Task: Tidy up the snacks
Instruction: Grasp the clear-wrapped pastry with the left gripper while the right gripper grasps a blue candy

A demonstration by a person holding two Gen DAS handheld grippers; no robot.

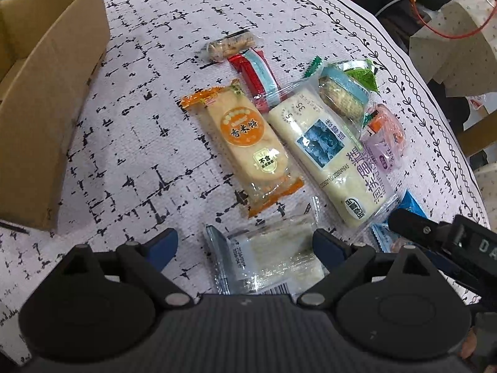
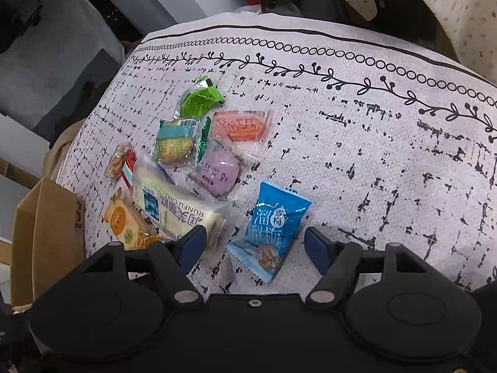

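Several wrapped snacks lie on a patterned tablecloth [image 1: 139,124]. My left gripper [image 1: 245,247] is open, its blue fingertips [image 1: 161,242] on either side of a clear pale packet [image 1: 270,255]. Beyond lie an orange rice cracker pack [image 1: 245,146] and a long white cake pack [image 1: 326,158]. My right gripper [image 2: 254,244] is open around a blue packet [image 2: 271,227]. Its left fingertip [image 2: 194,242] touches the end of the white cake pack [image 2: 177,205]. The right gripper's body shows at the right edge of the left wrist view [image 1: 447,242].
An open cardboard box [image 1: 46,99] stands left of the snacks; its corner [image 2: 46,233] shows at lower left in the right wrist view. Purple [image 2: 217,172], pink [image 2: 240,126], green [image 2: 200,99] and teal [image 2: 175,141] packets lie beyond. The cloth's far edge [image 2: 310,31] drops to clutter.
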